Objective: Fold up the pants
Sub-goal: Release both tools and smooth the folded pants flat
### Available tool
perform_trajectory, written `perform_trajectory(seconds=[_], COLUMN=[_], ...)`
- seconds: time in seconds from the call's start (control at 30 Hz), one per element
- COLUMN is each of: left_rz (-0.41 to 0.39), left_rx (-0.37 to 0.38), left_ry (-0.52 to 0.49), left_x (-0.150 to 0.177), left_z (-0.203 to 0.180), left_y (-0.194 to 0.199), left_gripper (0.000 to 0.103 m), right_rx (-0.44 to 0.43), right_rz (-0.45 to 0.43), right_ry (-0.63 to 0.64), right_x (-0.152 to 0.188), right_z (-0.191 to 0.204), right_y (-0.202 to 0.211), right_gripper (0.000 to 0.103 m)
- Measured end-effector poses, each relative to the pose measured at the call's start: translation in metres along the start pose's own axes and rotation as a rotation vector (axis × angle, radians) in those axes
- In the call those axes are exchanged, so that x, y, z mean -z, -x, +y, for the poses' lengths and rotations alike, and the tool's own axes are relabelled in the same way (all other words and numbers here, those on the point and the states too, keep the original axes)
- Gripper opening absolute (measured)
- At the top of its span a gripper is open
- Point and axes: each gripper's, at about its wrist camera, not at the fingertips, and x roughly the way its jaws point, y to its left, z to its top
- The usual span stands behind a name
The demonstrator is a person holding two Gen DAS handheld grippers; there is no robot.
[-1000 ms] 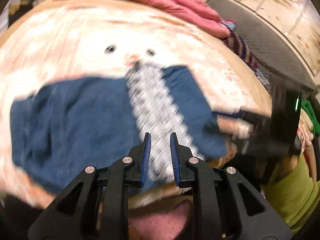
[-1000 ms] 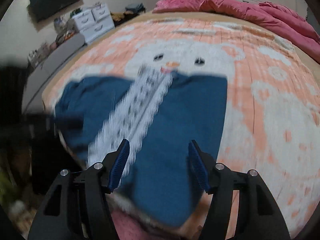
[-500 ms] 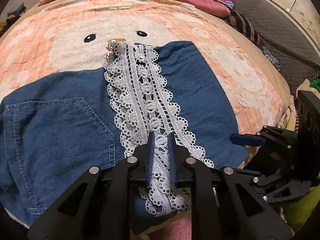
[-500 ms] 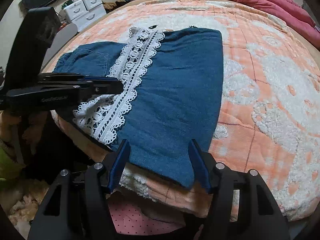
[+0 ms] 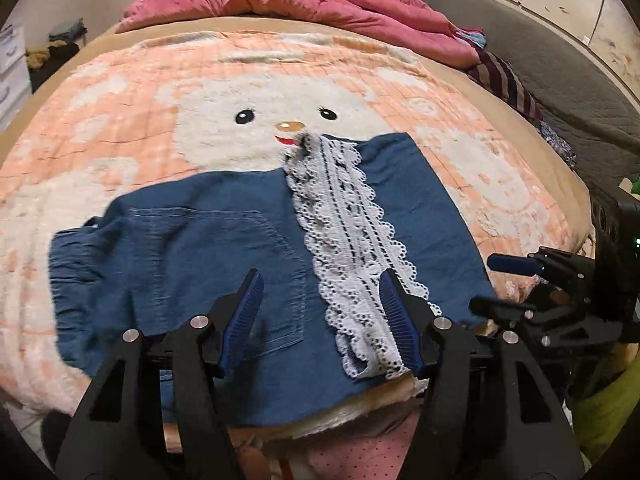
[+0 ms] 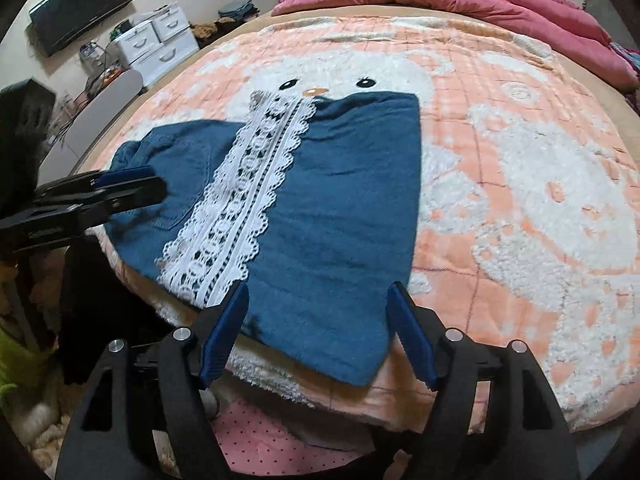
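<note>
- The pants (image 5: 224, 264) are lying folded across the near edge of the blanket (image 6: 520, 168), lace strip (image 5: 352, 240) on top — one fold apparently done.
- The left gripper (image 5: 322, 308) and right gripper (image 6: 318, 332) have just been opening, gripping nothing — further folding likely remaining.

pants (image 5: 224, 264) on blanket (image 5: 120, 120) | lace strip (image 5: 344, 216) atop pants | quilt (image 5: 296, 0) behind

matt denim pants (image 5: 224, 248), white lace trim (image 5: 348, 232), fleecy blanket (image 5: 120, 128)
</note>
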Motion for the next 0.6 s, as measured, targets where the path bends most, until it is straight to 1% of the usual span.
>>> perform_trajectory(seconds=[0.07, 0.13, 0.3, 0.4, 0.47, 0.57, 0.6], left_rz=[-0.006, -0.015, -0.037, -0.047, -0.050, -0.059, -0.061], left_rx=[-0.009, -0.015, -0.031, -0.049, -0.060, -0.079, -0.083], left_ry=[0.002, 0.004, 0.017, 0.015, 0.013, 0.018, 0.020], left_x=[0.000, -0.001, -0.003, -0.003, -0.003, -0.003, -0.003], left_z=[0.003, 0.005, 0.013, 0.015, 0.016, 0.020, 0.022], left_y=[0.004, 0.008, 0.018, 0.024, 0.026, 0.031, 0.032], left_gripper=[0.058, 0.062, 0.071, 0.079, 0.087, 0.094, 0.094], right_rx=[0.019, 0.030, 0.100, 0.103, 0.113, 0.115, 0.120], right_rz=[-0.010, -0.020, -0.046, -0.059, -0.067, -0.078, -0.080], right_ry=[-0.009, -0.019, -0.032, -0.046, -0.043, -0.039, -0.036], right_x=[-0.002, -0.003, -0.007, -0.009, -0.010, -0.014, -0.015], right_z=[-0.001, -0.004, -0.008, -0.010, -0.010, -0.007, -0.006], right_y=[0.002, 0.004, 0.009, 0.012, 0.014, 0.015, 0.016], right_gripper=[0.079, 0.081, 0.093, 0.095, 0.096, 0.098, 0.098])
